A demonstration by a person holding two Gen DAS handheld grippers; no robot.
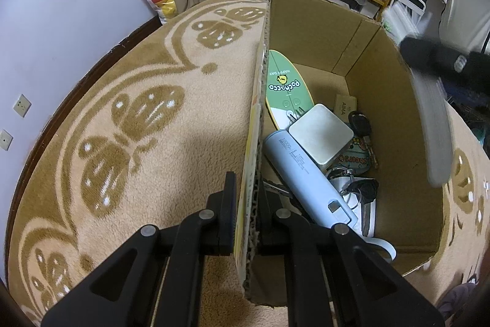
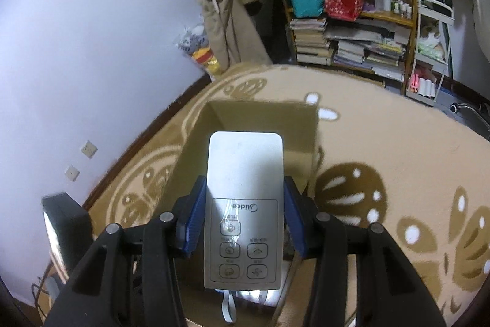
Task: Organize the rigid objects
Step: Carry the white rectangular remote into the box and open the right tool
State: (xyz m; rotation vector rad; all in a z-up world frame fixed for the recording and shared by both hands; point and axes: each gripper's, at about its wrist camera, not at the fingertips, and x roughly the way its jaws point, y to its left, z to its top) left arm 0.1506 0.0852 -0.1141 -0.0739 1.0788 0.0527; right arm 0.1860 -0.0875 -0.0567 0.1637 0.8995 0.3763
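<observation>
Right wrist view shows me the right gripper clamped across the sides of a white remote control, blue pads pressing its two long edges, buttons facing up at me and the plain end pointing away. Beyond and beneath it sits the open cardboard box on the patterned rug. I judge the remote is on its way into that box, so the step in hand is the drop-off.

From the left wrist view, my left gripper is pinched shut on the near left wall of the cardboard box, one finger outside and one inside, steadying it. Inside lie a green board-shaped item, a pale blue power bank, a square cream-coloured tin, keys and a small brown card box. The remote appears here as a blurred grey strip above the right rim, so it hangs over the edge, not yet over the floor of the box.

To do this well I would keep the left grip firm so the box does not slide on the rug. I would bring the remote across the right wall, over the bare cardboard on the right side of the floor, lower it close, and only then let go. Dropping from height risks it striking the tin or wedging on the keys.
</observation>
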